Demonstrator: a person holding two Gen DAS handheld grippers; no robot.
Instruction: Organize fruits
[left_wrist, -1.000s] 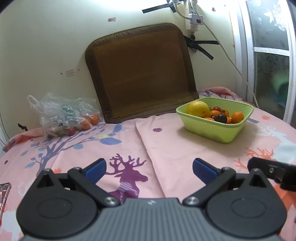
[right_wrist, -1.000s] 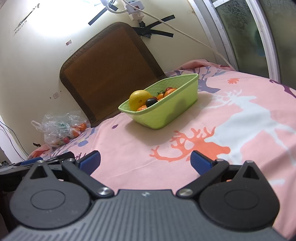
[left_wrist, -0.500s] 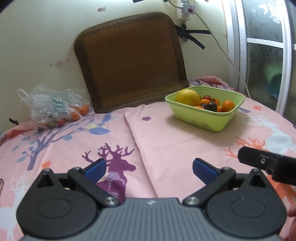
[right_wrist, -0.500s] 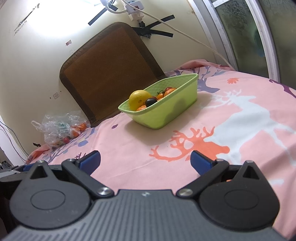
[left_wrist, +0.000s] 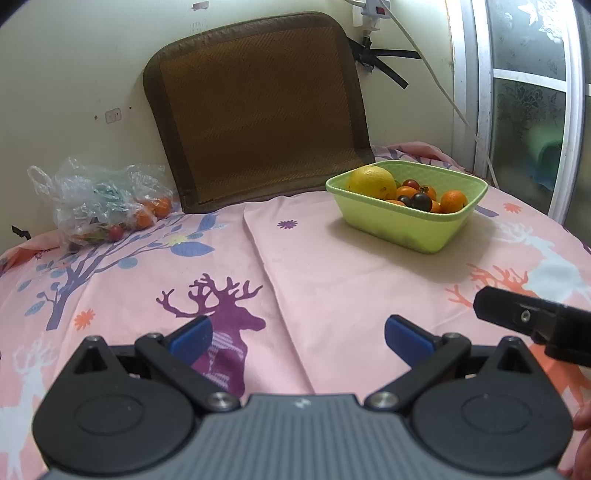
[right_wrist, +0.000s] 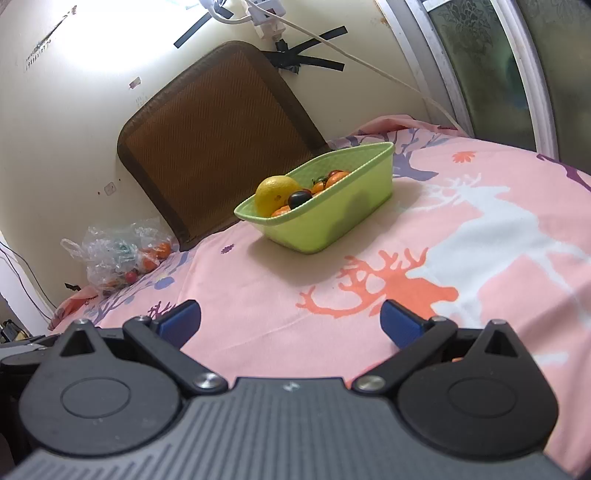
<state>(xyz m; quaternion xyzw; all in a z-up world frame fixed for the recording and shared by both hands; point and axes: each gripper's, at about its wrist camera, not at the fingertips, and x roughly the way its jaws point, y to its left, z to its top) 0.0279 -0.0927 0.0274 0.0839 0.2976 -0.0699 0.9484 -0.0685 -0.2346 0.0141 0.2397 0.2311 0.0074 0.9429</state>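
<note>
Currently, far left against the wall: clear plastic bag (left_wrist: 99, 203) lying on the bed sheet (left_wrist: 314, 280), several small orange and red fruits visible inside, not yet moved. Centre: brown mat (left_wrist: 258, 110) leaning on the wall. Right: green basket (left_wrist: 406, 225) already holds a large yellow citrus (left_wrist: 371, 182), small oranges and dark and red tomatoes. Judgement: partly sorted; bagged fruit remains. Left tongs (left_wrist: 297, 332) spread wide, empty, low over the sheet, well short of the bag. Right tongs (right_wrist: 290, 319) likewise wide apart, empty.
</note>
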